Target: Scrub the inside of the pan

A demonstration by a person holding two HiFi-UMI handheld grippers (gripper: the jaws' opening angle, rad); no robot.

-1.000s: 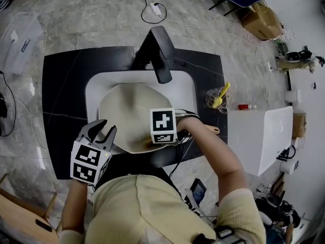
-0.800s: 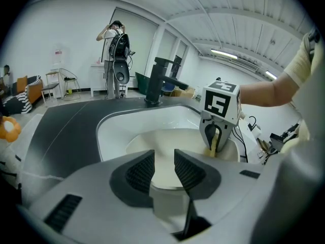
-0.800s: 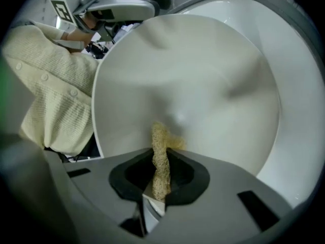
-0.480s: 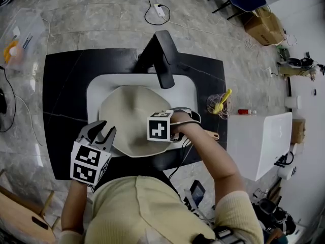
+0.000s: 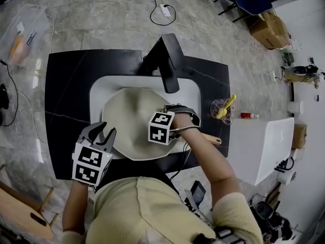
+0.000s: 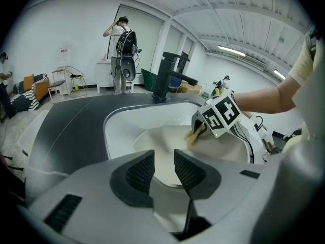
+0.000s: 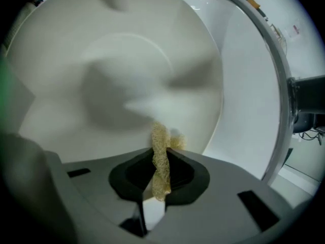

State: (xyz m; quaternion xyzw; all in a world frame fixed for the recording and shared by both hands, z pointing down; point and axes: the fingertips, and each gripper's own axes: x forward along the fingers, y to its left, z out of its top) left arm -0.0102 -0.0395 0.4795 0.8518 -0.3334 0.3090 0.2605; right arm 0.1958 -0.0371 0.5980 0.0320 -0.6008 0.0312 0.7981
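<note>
A cream pan [image 5: 129,123] lies in the white sink [image 5: 99,88], its wooden handle [image 5: 212,139] pointing right. My right gripper [image 5: 161,127] is over the pan's right half, its jaws hidden under the marker cube. In the right gripper view, the right gripper [image 7: 161,174] is shut on a yellow mesh scrubber [image 7: 161,149] that touches the pan's inner wall [image 7: 117,70]. My left gripper [image 5: 103,132] sits at the pan's near left edge. In the left gripper view, the left gripper [image 6: 164,169] has its jaws a narrow gap apart around the pan's rim [image 6: 165,187].
A black tap [image 5: 170,67] reaches over the sink's far side from the black counter [image 5: 66,95]. To the right stand a glass [image 5: 222,110] with a yellow item, a small red bottle [image 5: 248,115] and a white box [image 5: 264,141]. A person [image 6: 122,39] stands far behind.
The right gripper has slid with the scrubber from the pan's near right edge a little farther in, toward the tap. The left gripper has stayed at the rim.
</note>
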